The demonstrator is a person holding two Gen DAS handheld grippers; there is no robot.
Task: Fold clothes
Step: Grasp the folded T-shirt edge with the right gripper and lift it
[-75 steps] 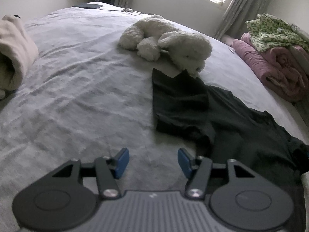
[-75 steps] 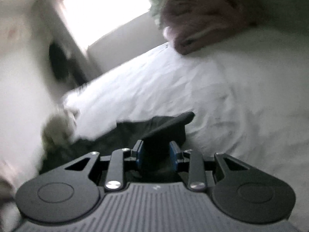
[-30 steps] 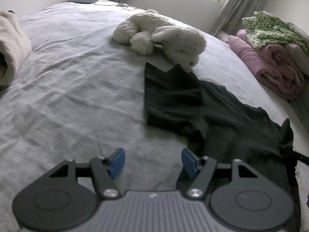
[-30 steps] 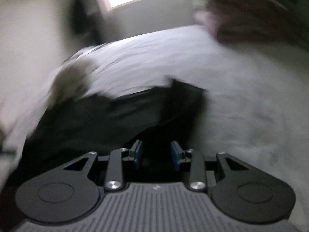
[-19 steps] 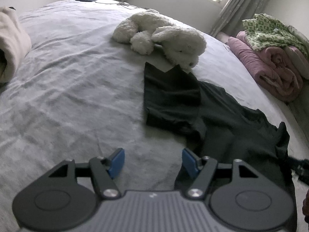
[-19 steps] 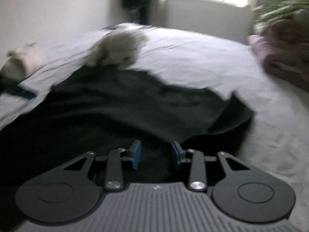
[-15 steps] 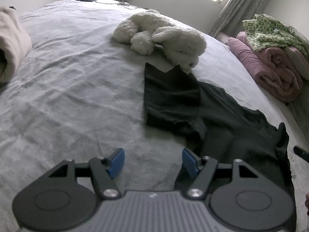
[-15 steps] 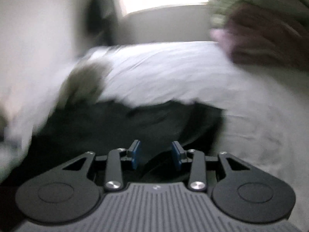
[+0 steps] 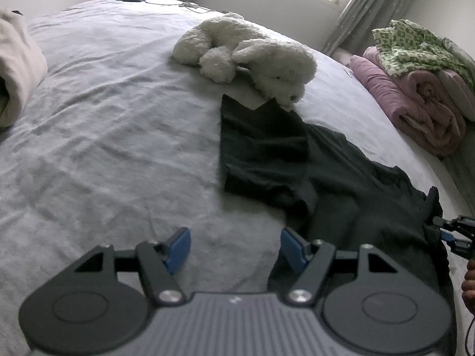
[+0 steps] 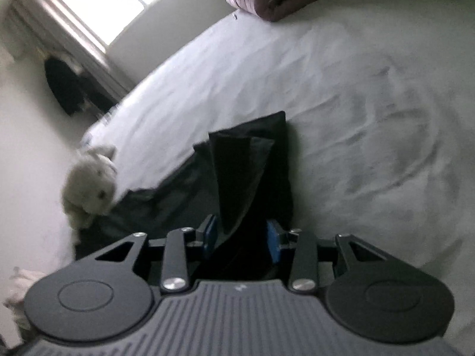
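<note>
Right gripper [image 10: 242, 237]: rolled sideways, blue pads partly closed around a bunched fold of the dark grey cotton T-shirt [image 9: 335, 178], gripping its right edge. Left gripper [image 9: 234, 244]: level, low over the wrinkled light grey bedsheet [image 9: 104, 124], spread wide, holding nothing; its right pad sits by the shirt's near hem. Shirt lies spread on the bed, far corner touching the white fluffy plush dog [image 9: 249, 56]. Folded pink blankets [image 9: 415, 103] at the right edge.
</note>
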